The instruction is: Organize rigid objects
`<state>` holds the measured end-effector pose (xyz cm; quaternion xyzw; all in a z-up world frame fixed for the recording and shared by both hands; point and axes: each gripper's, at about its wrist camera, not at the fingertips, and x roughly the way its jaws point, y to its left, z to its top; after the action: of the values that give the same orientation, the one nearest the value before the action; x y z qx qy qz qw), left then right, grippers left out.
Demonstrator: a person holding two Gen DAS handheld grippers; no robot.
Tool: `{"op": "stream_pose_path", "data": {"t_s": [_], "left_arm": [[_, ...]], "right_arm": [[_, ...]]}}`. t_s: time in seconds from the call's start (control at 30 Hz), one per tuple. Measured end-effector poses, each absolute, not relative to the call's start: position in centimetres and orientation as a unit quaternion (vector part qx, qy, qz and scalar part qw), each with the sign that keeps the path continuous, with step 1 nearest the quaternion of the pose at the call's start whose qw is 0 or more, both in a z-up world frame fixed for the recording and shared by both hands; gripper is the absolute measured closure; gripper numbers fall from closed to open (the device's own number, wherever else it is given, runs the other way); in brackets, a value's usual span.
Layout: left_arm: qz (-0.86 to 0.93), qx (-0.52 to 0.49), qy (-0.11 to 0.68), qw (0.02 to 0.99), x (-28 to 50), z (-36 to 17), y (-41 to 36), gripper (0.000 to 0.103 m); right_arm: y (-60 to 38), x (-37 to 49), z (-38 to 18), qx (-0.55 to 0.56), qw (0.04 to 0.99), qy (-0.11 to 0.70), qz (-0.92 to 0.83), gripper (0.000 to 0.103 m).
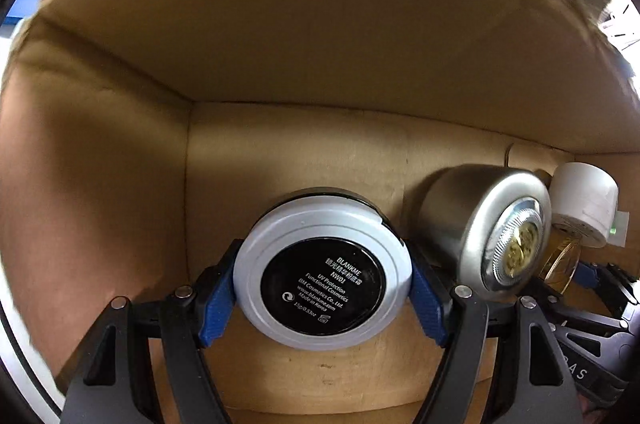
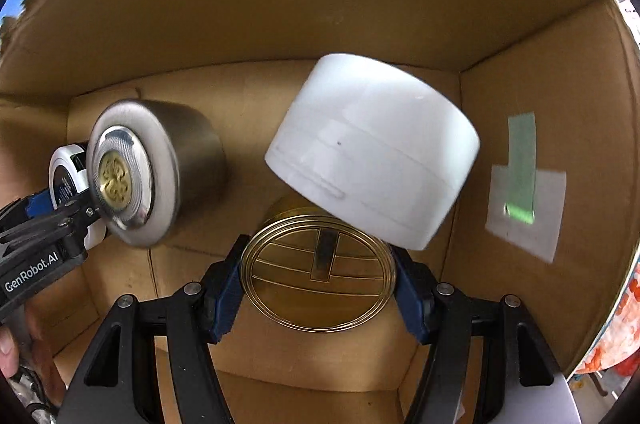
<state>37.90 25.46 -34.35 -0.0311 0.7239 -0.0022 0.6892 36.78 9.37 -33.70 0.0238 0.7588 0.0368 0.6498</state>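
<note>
Both grippers are down inside the cardboard box (image 1: 304, 36), pointing at its floor.

Left gripper (image 1: 322, 290): my blue pads are clamped on the rim of a round cosmetic compact (image 1: 322, 272), one pad at 9 o'clock and one at 3 o'clock of it. It is held underside toward the camera, with a pale grey ring around a black label printed in white. The compact sits close above the box floor; I cannot tell whether it touches.

Right gripper (image 2: 318, 284): pads gripping a gold round tin (image 2: 296, 288) at 9 and 3 o'clock, its lid embossed with lines.

Silver cylindrical jar (image 2: 160, 172) lies on its side between the two held items, its gold-medallion end facing up. In the left wrist view it is at 3 o'clock of the compact, just beside my right pad.

White round jar (image 2: 372, 152) sits tilted at 1 o'clock of the tin, overlapping its upper edge.

Green-and-white label (image 2: 524, 184) is stuck to the box wall at 3 o'clock
</note>
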Motion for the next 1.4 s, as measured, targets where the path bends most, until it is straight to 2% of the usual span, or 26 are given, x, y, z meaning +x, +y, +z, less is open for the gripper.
{"op": "stream_pose_path", "data": {"t_s": [0.57,0.8,0.83,0.9,0.93,1.0,1.03,1.13,1.27,1.4], "left_arm": [[0.011,-0.043,0.741,0.671,35.4,-31.9,24.7,0.029],[0.009,-0.043,0.732,0.68,34.5,-28.2,24.2,0.028],[0.009,-0.043,0.73,0.682,33.9,-27.6,24.1,0.027],[0.008,-0.043,0.727,0.686,34.3,-26.3,23.8,0.017],[0.008,-0.045,0.724,0.689,33.5,-25.8,24.0,0.016],[0.006,-0.046,0.722,0.691,32.8,-25.0,24.0,0.008],[0.003,-0.048,0.721,0.691,32.9,-24.6,23.9,0.007],[-0.001,-0.043,0.719,0.694,31.0,-24.1,23.7,0.007],[0.004,-0.034,0.705,0.708,28.8,-23.5,22.9,0.0],[0.005,-0.025,0.688,0.725,27.2,-22.5,22.6,0.0]], "right_arm": [[11.0,37.7,-33.2,0.024,0.626,0.779,0.035,0.034],[12.1,34.9,-30.7,0.021,0.629,0.776,0.046,0.027],[12.2,34.6,-30.3,0.019,0.632,0.774,0.048,0.024],[12.6,33.4,-29.5,0.02,0.634,0.772,0.052,0.02],[12.3,32.6,-29.0,0.019,0.636,0.77,0.051,0.014],[12.4,31.7,-28.2,0.018,0.641,0.765,0.053,0.012],[12.5,31.1,-27.9,0.019,0.642,0.764,0.054,0.012],[11.6,29.3,-26.8,0.027,0.649,0.758,0.06,0.0],[10.1,28.0,-25.6,0.027,0.661,0.748,0.064,0.0],[9.0,28.3,-23.7,0.016,0.675,0.734,0.066,0.0]]}}
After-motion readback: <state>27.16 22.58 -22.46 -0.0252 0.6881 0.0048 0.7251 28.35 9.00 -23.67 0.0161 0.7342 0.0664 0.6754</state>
